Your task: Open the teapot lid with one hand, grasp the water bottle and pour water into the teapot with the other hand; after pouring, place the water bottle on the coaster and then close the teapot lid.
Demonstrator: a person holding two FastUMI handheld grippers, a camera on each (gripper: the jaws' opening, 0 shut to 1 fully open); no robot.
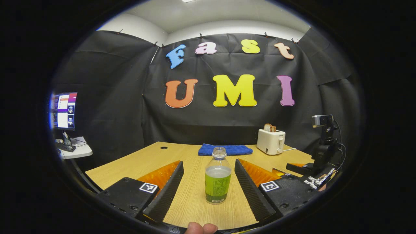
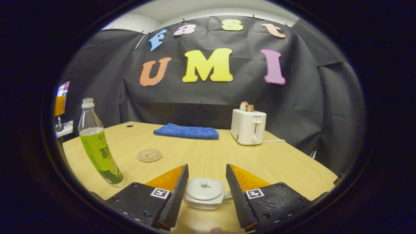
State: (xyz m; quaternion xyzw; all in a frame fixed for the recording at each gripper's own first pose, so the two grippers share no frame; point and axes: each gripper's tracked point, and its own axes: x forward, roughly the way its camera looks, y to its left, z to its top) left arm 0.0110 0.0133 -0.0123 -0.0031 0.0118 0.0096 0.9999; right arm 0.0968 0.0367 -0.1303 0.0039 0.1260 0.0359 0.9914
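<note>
In the left gripper view, a clear capless water bottle [image 1: 217, 177] with a green label stands upright on the wooden table, partly filled. My left gripper [image 1: 208, 162] is open around it, a finger on each side with gaps to the bottle. In the right gripper view, a small white teapot [image 2: 204, 195] sits low between the fingers of my open right gripper [image 2: 207, 166], its lid [image 2: 203, 188] closed on it. The same bottle [image 2: 98, 146] stands at the far left there. A round cork coaster [image 2: 149, 155] lies flat to the right of it.
A folded blue towel [image 1: 225, 149] [image 2: 187, 131] lies at the back of the table [image 1: 191, 195]. A white toaster [image 1: 271, 140] [image 2: 248, 126] holding bread stands at the back right, its cord trailing right. A black stand with a camera [image 1: 322, 136] rises at the right edge. A side desk carries a monitor [image 1: 63, 110].
</note>
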